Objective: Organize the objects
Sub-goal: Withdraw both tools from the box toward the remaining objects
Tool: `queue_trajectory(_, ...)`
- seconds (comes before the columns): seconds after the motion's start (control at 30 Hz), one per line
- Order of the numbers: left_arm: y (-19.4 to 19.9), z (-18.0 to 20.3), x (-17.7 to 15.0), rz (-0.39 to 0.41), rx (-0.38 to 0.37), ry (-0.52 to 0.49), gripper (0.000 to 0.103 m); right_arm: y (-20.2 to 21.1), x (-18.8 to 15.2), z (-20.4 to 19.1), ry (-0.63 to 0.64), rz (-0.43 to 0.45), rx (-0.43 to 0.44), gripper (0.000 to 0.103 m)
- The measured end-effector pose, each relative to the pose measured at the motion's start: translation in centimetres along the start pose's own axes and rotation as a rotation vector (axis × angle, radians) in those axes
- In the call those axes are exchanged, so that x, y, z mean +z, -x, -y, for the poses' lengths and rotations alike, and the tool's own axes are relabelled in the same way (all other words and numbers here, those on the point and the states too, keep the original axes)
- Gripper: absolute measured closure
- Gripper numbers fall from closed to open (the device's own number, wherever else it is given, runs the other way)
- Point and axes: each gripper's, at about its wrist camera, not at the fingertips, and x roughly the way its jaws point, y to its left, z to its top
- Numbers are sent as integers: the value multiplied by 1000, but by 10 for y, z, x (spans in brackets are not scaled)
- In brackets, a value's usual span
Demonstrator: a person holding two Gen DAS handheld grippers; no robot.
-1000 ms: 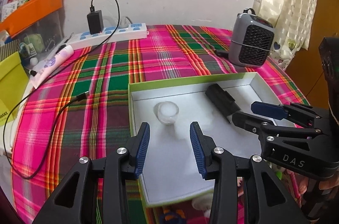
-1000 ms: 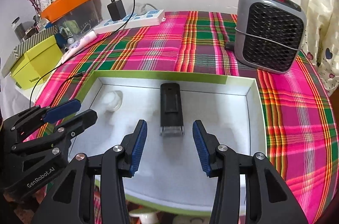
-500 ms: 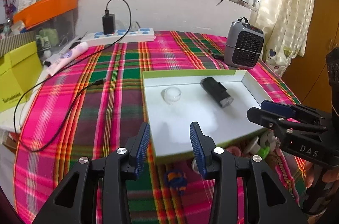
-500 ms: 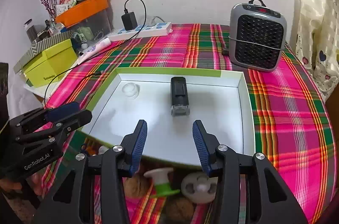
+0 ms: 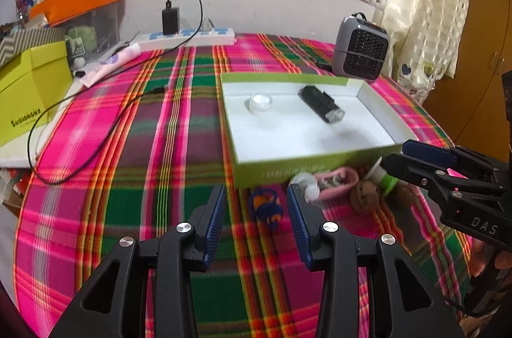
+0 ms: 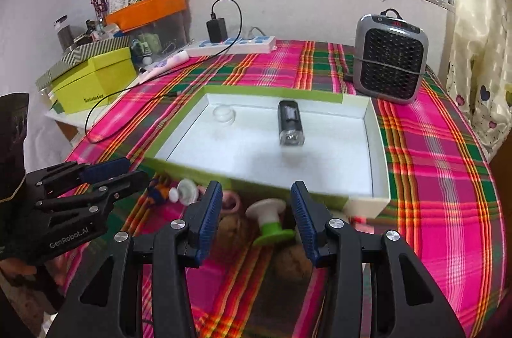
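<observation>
Now both grippers, left gripper (image 5: 256, 214) and right gripper (image 6: 256, 218), hang with fingers apart, grasping nothing. Green-and-white spool (image 6: 270, 219) lies between my right jaws on the cloth, just beside the tray (image 6: 368, 190) wall and two walnuts (image 6: 292, 262). Risk as I judge it: closing crooked nudges a walnut, or the spool rolls off.
</observation>
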Motion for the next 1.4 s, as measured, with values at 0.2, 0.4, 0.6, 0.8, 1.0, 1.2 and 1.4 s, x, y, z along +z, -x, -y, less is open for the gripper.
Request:
queue_trajectory(0.2,-3,-4,-17,-34,-5,1,65,5,-16,-9,34,11,17,57)
queue_trajectory(0.4,-7,-3,-23,-52,-19,0,65,1,-24,-17,51,-9,44,57)
queue_trajectory(0.6,-12,-1,-21,-69,-36,0,65,-6,-29,-23,65,-34,62,57)
queue_trajectory(0.8,-15,1,-19,-77,-45,-1,65,-13,-30,-22,60,-52,47,57)
queue_trajectory(1.0,-18,1,-18,-80,-40,-10,65,-21,-28,-23,65,-72,30,57)
queue_trajectory(1.2,-21,2,-13,-83,-35,-14,65,-30,-27,-24,72,-98,9,57)
queue_trajectory(1.4,-28,5,-6,-84,-19,-12,65,-36,-25,-26,79,-117,9,57)
